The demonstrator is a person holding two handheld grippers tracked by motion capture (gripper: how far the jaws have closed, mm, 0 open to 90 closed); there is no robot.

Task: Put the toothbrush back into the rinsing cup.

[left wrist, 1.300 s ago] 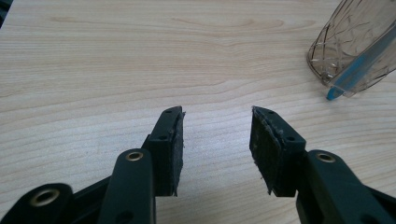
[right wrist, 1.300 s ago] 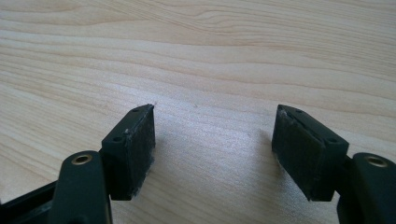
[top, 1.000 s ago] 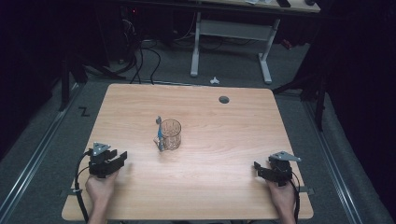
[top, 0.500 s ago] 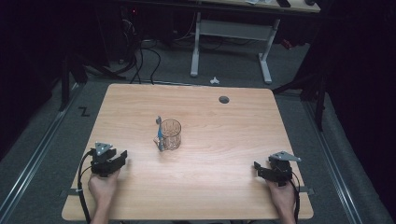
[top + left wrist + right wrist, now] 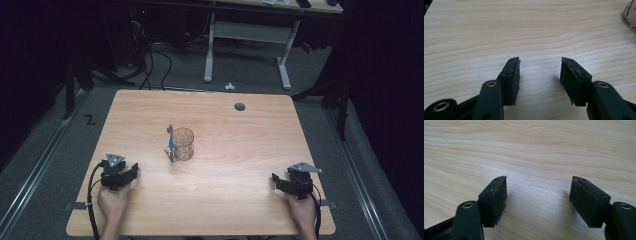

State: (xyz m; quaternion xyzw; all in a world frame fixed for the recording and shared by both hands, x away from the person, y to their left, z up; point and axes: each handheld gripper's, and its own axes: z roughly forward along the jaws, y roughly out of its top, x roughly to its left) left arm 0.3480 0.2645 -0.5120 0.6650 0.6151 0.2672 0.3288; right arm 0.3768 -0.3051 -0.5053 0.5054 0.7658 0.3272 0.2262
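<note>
The round copper-coloured wire-mesh cup (image 5: 182,144) stands upright near the middle of the pale wooden table (image 5: 240,150), with a small blue-and-grey clip-like object (image 5: 171,145) touching its left side. The left gripper (image 5: 540,72), near the front left corner, has just been opening its jaws, nothing between them. It is nearer; approach low, jaws spread past the rim. The right gripper (image 5: 539,197) rests, jaws apart and empty.

- The round copper-coloured wire-mesh cup (image 5: 183,143) stands upright near the middle of the light wooden table (image 5: 240,165), well apart from both hands; its open mouth faces up. Its mesh rim shows at the upper right edge of the left gripper view (image 5: 630,13).
- A small blue and grey tool (image 5: 171,144) leans against the cup's left side, touching it, upper end raised above the rim.
</note>
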